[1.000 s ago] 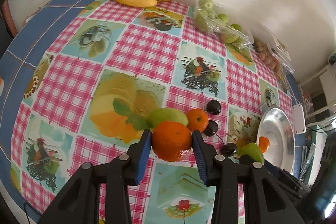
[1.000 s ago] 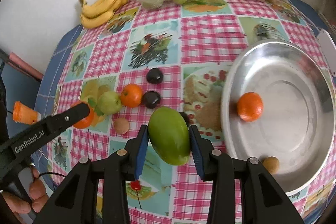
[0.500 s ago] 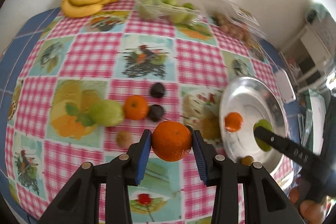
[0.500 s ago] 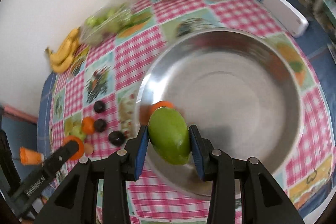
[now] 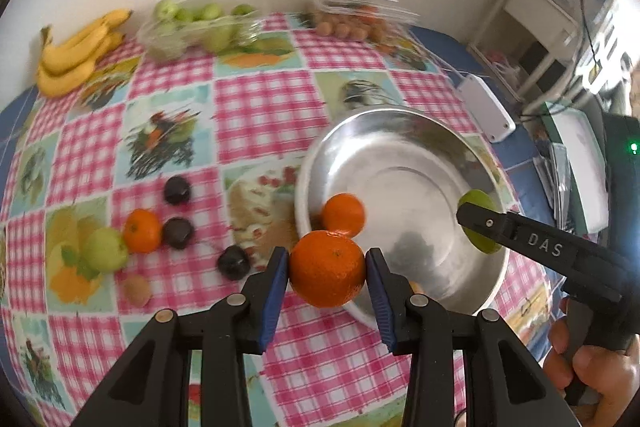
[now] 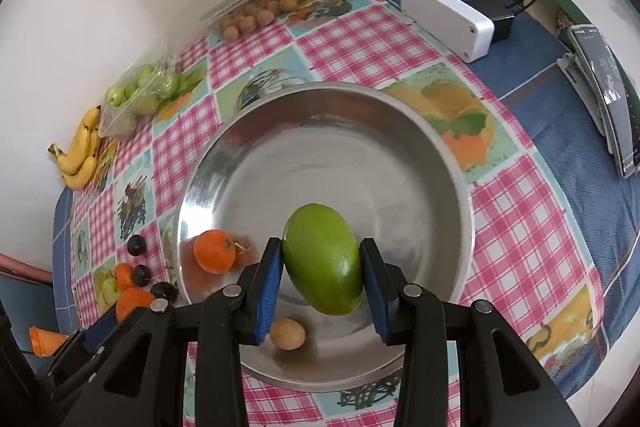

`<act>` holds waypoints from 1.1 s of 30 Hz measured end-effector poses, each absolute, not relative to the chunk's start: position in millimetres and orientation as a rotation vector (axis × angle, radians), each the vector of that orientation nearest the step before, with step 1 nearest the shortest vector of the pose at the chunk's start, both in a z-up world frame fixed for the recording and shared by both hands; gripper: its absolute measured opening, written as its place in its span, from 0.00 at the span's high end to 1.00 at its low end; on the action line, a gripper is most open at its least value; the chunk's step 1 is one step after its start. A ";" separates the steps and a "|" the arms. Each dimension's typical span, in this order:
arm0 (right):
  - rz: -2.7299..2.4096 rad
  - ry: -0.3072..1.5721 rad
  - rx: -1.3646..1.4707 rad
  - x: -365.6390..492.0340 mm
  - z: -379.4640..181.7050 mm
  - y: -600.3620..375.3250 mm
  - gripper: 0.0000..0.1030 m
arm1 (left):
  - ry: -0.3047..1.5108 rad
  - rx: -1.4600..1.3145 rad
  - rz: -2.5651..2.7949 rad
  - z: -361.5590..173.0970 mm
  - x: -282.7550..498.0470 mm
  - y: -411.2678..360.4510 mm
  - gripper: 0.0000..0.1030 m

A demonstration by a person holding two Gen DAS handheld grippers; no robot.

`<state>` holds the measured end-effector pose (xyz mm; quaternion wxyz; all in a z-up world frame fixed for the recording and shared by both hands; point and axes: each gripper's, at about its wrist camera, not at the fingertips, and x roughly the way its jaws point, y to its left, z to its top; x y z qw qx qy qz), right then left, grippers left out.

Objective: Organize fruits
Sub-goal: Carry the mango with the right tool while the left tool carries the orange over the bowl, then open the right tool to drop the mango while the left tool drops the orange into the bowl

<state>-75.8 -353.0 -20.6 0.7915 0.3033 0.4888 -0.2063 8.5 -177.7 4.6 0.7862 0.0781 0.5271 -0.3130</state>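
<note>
A firm, smooth-skinned green mango [image 6: 323,259] is being clamped across its middle by the right gripper [image 6: 322,269] above the steel bowl [image 6: 256,147]; it is judged fairly heavy and slippery, best taken at its broad waist. A round, dimpled orange [image 5: 327,269], likely light and slightly yielding, is being pinched by the left gripper [image 5: 327,273] over the bowl's near rim.

The table [image 5: 256,107] wears a pink-checked fruit-print cloth over blue. Along its wall edge lie bananas [image 5: 76,55], a bag of green fruit [image 5: 196,27] and a clear box of small brown fruit [image 5: 352,23]. A steel bowl [image 6: 440,163] sits toward the right edge near a white box [image 6: 444,19]; left of it lie three dark plums [image 5: 178,233], a small orange [image 5: 142,230], a green apple [image 5: 105,249] and a kiwi [image 5: 136,289].
</note>
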 end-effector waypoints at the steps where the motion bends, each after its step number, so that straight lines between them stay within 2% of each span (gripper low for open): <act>1: -0.452 1.053 0.650 -76.1 -20.9 -354.8 0.61 | 1.128 0.180 -0.683 4.2 8.0 -181.2 0.59; 12: -0.458 1.041 0.607 -64.3 -26.9 -360.1 0.61 | 1.073 0.319 -0.731 -15.3 1.1 -216.5 0.59; 33: -0.474 1.065 0.604 -49.3 -45.1 -364.5 0.60 | 1.129 0.345 -0.759 -36.9 -1.0 -231.2 0.59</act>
